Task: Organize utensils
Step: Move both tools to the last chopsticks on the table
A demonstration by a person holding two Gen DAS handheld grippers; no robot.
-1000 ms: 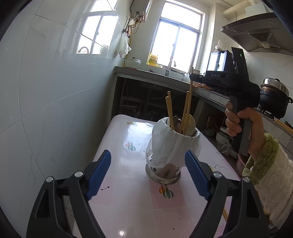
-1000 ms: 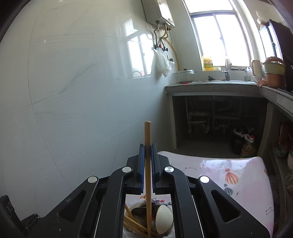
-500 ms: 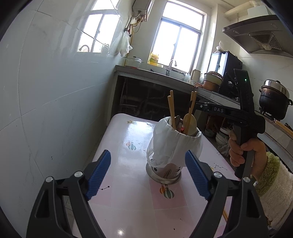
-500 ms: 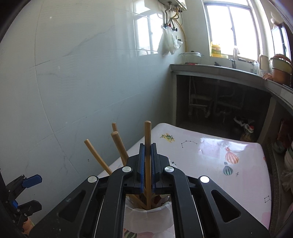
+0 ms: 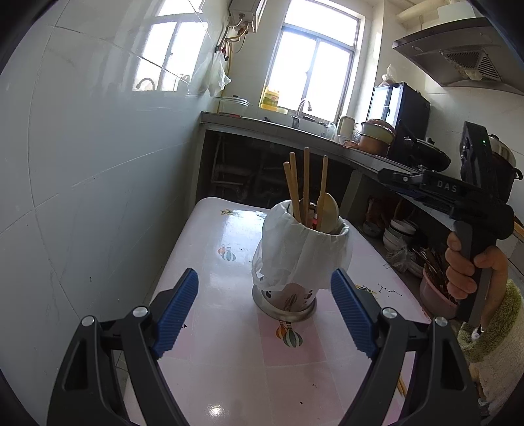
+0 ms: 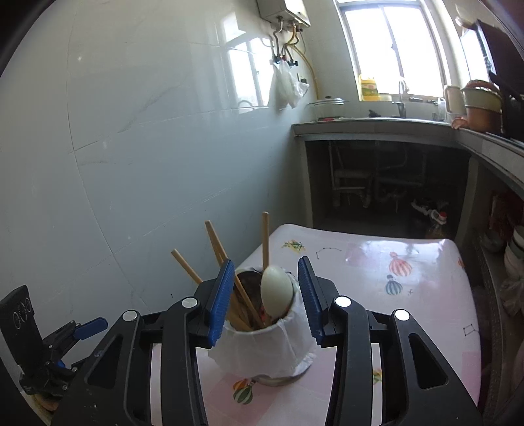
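The right gripper (image 6: 267, 303) is opening, its blue ribbed pads (image 6: 222, 300) standing apart with nothing pressed between them. Seen from its own camera, the utensil holder (image 6: 262, 350) is sitting just beyond and below the pads, at the centre of the frame. The holder is a metal cup wrapped in a white plastic bag. Wooden chopsticks (image 6: 265, 241) are standing in it, some leaning toward ten o'clock, beside a pale spoon (image 6: 275, 290) with its bowl pointing up.

The left gripper (image 5: 263, 306) is standing wide open and empty, its pads on either side of the holder (image 5: 299, 259) in its camera's view, but well short of it. At three o'clock in that view, a hand (image 5: 471, 265) in a fuzzy pale green sleeve (image 5: 491, 354) is gripping the handle of the right gripper, whose fingers are pointing toward the holder without touching it.

The holder is resting on a glossy pink and white table (image 5: 229, 344) printed with small hot-air balloons and star patterns. The table is standing against a wall of large pale tiles (image 5: 82, 180) at nine o'clock. At twelve o'clock, a bright window (image 5: 316, 62) is sitting above a stone counter (image 5: 262, 123) with a tap, a yellow bottle and a lidded pot. A water heater (image 6: 283, 11) with pipes and a hanging plastic bag is mounted on the wall. At two o'clock in the left view, a range hood (image 5: 458, 55) is hanging over a dark appliance and cooking pots. Bowls are stacked under the counter at three o'clock.
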